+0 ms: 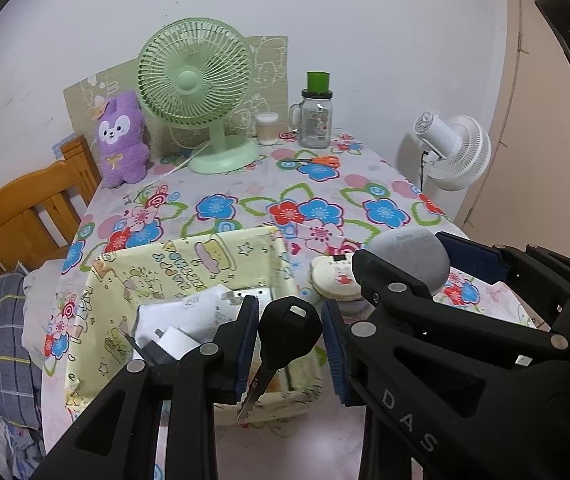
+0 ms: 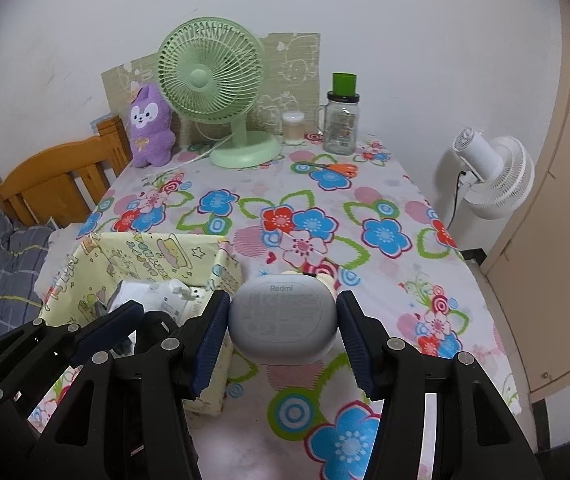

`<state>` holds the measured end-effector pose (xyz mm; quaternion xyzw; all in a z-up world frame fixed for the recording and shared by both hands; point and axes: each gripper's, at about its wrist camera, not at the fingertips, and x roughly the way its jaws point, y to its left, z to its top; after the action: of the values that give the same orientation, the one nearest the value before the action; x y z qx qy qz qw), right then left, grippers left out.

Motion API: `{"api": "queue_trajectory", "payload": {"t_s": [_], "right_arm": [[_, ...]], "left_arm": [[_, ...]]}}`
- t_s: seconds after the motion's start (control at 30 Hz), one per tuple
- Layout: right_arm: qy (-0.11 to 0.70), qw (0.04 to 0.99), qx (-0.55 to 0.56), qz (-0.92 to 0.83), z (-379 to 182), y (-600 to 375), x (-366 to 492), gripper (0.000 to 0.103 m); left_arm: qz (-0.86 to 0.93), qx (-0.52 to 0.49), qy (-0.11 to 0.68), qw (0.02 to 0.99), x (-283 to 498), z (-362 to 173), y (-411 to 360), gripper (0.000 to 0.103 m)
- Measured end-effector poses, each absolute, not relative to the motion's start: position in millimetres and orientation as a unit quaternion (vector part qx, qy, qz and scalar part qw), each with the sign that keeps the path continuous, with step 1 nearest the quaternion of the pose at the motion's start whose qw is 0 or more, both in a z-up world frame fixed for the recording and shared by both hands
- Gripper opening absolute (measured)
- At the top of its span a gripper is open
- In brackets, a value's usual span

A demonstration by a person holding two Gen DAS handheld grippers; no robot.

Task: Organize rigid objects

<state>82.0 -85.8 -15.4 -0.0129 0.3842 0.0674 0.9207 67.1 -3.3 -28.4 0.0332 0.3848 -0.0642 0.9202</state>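
Key (image 1: 285, 336) sits between the spread pads of my left tongs (image 1: 289, 344), over the yellow box (image 1: 189, 256) at the table's near left. My right tongs (image 2: 283, 326) grasp the grey Redmi case (image 2: 283, 322) just right of that box.

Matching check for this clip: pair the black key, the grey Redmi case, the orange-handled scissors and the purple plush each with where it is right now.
Things:
1. black key
2. grey Redmi case
3. orange-handled scissors
4. purple plush

Places:
A. flat on the cloth near the glass jar
B. between the right gripper fingers
C. left of the green fan
D. between the left gripper fingers, over the yellow box

Pairs: 1-D, 2-B, 3-A, 4-C
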Motion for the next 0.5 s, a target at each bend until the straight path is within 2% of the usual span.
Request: {"api": "queue_trajectory", "payload": {"t_s": [0.5], "right_arm": [[0.398,0.913,-0.023,0.086,-26.8,-44.4,110.7,0.058]], "left_arm": [[-0.046,0.02,0.395,0.917,90.4,-39.2,37.0,0.032]]}}
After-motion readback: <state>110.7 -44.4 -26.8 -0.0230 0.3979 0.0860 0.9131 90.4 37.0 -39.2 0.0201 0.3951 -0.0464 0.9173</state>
